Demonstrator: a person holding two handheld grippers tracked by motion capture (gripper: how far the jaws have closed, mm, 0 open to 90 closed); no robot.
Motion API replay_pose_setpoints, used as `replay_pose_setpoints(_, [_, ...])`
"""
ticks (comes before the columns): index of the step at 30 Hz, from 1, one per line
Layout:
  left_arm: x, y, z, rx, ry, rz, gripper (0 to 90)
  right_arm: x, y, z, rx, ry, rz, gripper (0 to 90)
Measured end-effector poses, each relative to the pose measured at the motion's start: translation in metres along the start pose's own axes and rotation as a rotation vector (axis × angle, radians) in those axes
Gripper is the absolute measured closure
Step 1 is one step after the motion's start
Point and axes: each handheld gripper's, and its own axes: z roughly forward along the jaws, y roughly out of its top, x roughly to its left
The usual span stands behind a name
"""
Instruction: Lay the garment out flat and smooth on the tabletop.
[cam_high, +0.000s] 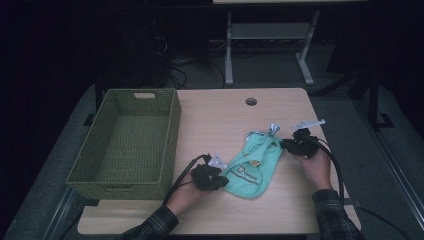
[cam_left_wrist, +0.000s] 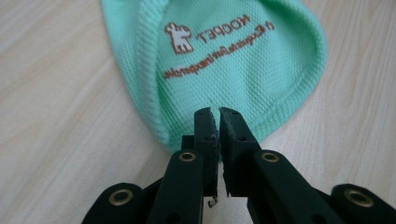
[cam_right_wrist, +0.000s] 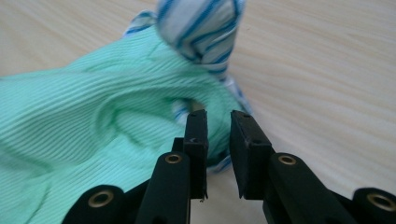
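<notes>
A mint-green mesh garment (cam_high: 252, 167) with brown print lies flat on the wooden table (cam_high: 220, 115). A blue-and-white striped piece (cam_right_wrist: 201, 28) is tied at its far end. My left gripper (cam_high: 225, 177) sits at the garment's near rounded hem (cam_left_wrist: 289, 107). Its jaws (cam_left_wrist: 217, 114) are shut down to a thin slit, with no cloth visible in the slit. My right gripper (cam_high: 286, 145) is at the garment's far right end. Its jaws (cam_right_wrist: 218, 116) stand a little apart, with bare table showing between them and the green cloth (cam_right_wrist: 93, 135) lying against the left jaw.
A green woven basket (cam_high: 170, 135) stands at the table's left side, close beside my left hand. A round cable hole (cam_high: 251, 101) is near the far edge. A metal frame (cam_high: 270, 32) stands on the dark floor beyond the table.
</notes>
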Motion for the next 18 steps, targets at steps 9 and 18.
replay_pose_setpoints(9, [0.008, 0.005, -0.013, -0.070, 0.041, -0.018, 84.8, 0.020, -0.014, -0.018, -0.030, 0.047, -0.028, 89.4])
replay_pose_setpoints(18, [0.020, 0.020, -0.010, -0.090, 0.096, -0.016, 88.7, 0.044, -0.023, -0.025, -0.031, 0.119, -0.054, 89.9])
